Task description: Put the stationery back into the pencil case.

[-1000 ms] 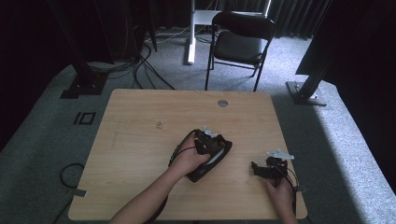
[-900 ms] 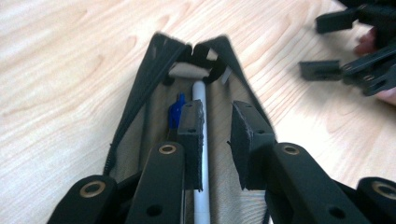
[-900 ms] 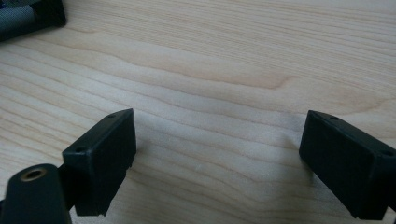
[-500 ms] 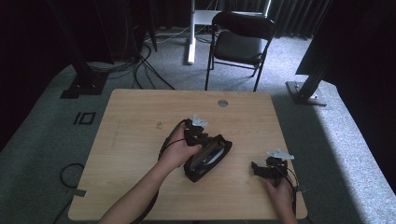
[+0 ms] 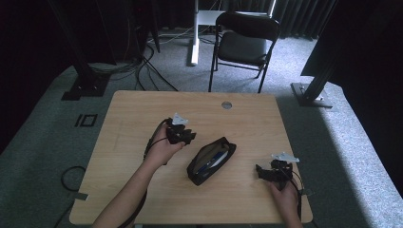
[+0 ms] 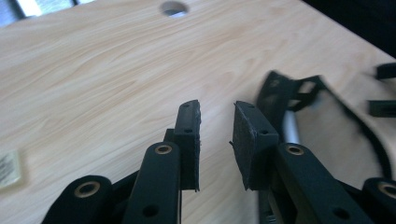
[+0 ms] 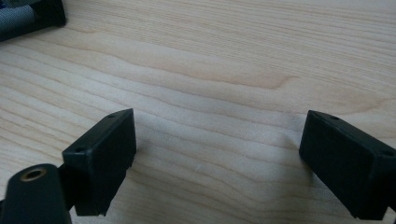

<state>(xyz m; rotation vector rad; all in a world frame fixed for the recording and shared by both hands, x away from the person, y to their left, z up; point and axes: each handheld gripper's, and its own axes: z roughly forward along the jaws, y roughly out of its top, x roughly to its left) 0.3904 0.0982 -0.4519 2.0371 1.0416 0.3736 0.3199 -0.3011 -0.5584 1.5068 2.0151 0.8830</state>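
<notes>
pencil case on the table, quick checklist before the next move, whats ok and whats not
1. Pencil case lies flat on the table, unzipped: ok.
2. Contents visible inside the opening: ok; what they are: cannot tell.
3. Left gripper clear of the case, nothing between its narrowly parted pads: ok.
4. Right gripper jaws wide open, over bare wood: ok.
5. Case held by either gripper: not ok, it lies free.
</notes>
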